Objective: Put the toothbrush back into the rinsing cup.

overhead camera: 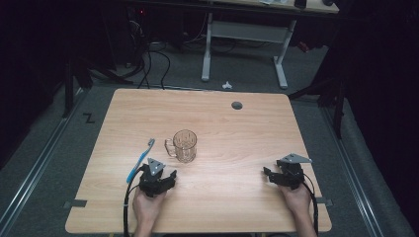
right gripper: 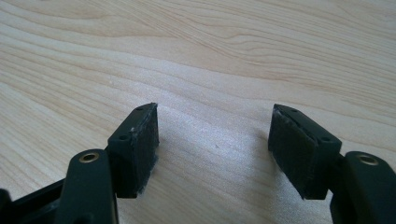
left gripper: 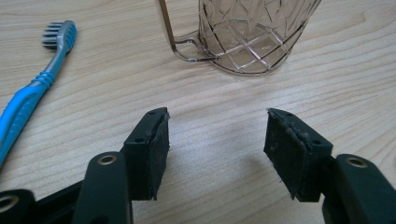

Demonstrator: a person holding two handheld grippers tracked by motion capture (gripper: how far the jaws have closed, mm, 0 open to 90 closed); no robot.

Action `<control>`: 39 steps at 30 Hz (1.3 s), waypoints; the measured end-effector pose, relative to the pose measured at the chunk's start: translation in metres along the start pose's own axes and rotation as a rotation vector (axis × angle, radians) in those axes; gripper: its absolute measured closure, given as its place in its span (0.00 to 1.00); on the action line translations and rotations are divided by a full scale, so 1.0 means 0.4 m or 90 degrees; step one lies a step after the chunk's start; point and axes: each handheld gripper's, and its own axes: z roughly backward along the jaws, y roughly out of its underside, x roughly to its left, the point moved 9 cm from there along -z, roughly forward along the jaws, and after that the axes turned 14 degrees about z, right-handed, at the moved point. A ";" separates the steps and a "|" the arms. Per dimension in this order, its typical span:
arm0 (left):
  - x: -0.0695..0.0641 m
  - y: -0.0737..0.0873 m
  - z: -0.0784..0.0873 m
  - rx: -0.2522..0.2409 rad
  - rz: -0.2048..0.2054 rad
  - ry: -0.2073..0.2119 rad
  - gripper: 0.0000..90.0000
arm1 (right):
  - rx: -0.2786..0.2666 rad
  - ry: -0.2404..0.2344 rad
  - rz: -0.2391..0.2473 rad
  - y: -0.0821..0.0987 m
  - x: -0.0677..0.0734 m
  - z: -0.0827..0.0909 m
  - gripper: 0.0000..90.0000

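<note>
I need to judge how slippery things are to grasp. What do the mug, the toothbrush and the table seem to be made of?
Mug: clear glass or hard plastic, can't tell which; glossy, with a cut diamond pattern and a see-through handle.
Toothbrush: blue plastic handle, smooth, with a ribbed section and a grey neck; dark and light bristles.
Table: light wood or wood-look laminate, matte, with visible grain.

One mark reads here: a black "Z" sign [overhead camera: 88, 118] on the grey floor [overhead camera: 59, 148], at nine o'clock from the table [overhead camera: 247, 128].
</note>
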 end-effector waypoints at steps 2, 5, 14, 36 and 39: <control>0.002 -0.003 0.008 -0.002 0.003 0.002 0.45 | 0.000 0.000 0.000 0.000 0.000 0.000 0.38; 0.005 -0.010 0.027 -0.019 0.021 0.017 0.45 | 0.000 0.001 -0.001 0.000 0.000 0.000 0.38; -0.001 -0.013 0.045 -0.036 0.051 0.052 0.43 | 0.000 0.001 -0.001 0.000 0.000 0.000 0.38; 0.014 -0.005 0.081 -0.062 0.044 0.046 0.37 | 0.001 0.002 -0.003 0.000 -0.001 0.000 0.38; 0.021 -0.006 0.086 -0.056 0.050 0.045 0.37 | 0.001 0.002 -0.003 0.000 -0.001 0.000 0.38</control>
